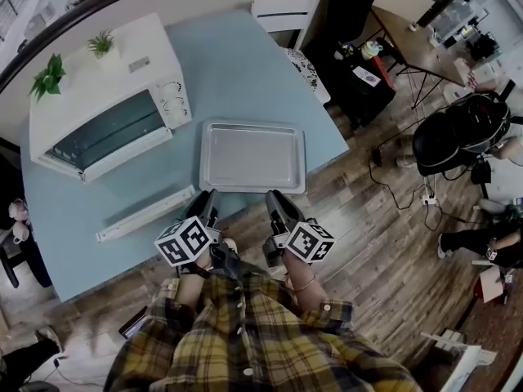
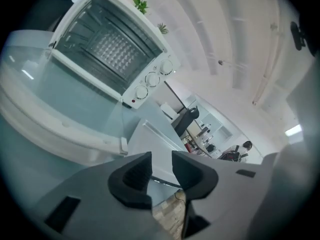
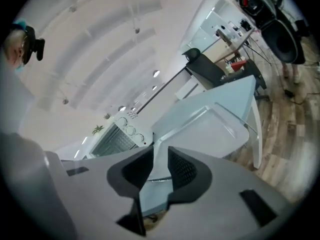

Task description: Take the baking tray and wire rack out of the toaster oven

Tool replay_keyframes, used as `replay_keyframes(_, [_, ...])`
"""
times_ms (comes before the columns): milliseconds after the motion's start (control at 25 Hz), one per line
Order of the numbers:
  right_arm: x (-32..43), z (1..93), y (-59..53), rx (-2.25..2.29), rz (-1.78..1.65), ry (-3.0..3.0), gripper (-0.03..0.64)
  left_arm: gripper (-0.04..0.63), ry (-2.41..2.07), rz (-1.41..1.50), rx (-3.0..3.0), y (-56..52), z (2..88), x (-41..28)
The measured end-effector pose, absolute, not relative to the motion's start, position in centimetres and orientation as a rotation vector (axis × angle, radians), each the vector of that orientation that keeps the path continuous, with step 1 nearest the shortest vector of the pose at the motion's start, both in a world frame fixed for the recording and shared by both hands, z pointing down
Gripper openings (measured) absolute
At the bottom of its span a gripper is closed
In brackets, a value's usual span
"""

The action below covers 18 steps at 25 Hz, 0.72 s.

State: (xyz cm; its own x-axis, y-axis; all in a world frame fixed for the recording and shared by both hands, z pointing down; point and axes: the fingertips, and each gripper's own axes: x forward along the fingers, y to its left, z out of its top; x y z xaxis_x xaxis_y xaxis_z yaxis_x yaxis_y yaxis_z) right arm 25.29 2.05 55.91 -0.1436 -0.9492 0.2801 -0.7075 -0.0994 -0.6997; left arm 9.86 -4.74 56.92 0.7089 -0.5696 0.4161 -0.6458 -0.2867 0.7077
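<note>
Baking tray [image 1: 252,155] lies flat on the pale blue tabletop [image 1: 237,64], out of the oven, just right of the toaster oven [image 1: 122,64]. Tray is rectangular, dull silver metal, shallow, with rounded corners and a raised rim, nothing in it. Oven is a white box with three round knobs [image 1: 172,100] on its right panel. Its glass door is dropped open toward the near edge, and a long white handle bar [image 1: 147,212] runs along the door's front. Two small green plants [image 1: 51,76] sit on its top.

The left gripper view shows a silvery grid [image 2: 112,49] in the oven cavity; rack or back wall, cannot tell.

Left claw [image 2: 161,161] has dark ribbed pads with a narrow gap between them, nothing in it. It sits at the tabletop's near edge, just short of the tray rim [image 2: 152,141]. Right claw [image 3: 160,156] is the same: pads slightly apart, nothing held, the tray [image 3: 210,129] just ahead. In the head view both claws [image 1: 208,198] [image 1: 274,198] sit side by side at the tray's near long side.
</note>
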Motion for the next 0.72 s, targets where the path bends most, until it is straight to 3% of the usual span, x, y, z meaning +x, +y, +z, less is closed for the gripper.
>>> replay_keyframes(360, [19.7, 48.3, -3.1, -1.874, -0.630, 2.331, 0.071, 0.109, -1.037, 0.005, 2.181, -8.0, 49.9, 3.7])
replay_keyframes(720, [8.7, 43.1, -8.4, -1.730, -0.277, 2.675, 0.071, 0.080, -1.260, -0.045, 2.354, -12.0, 43.7, -7.0])
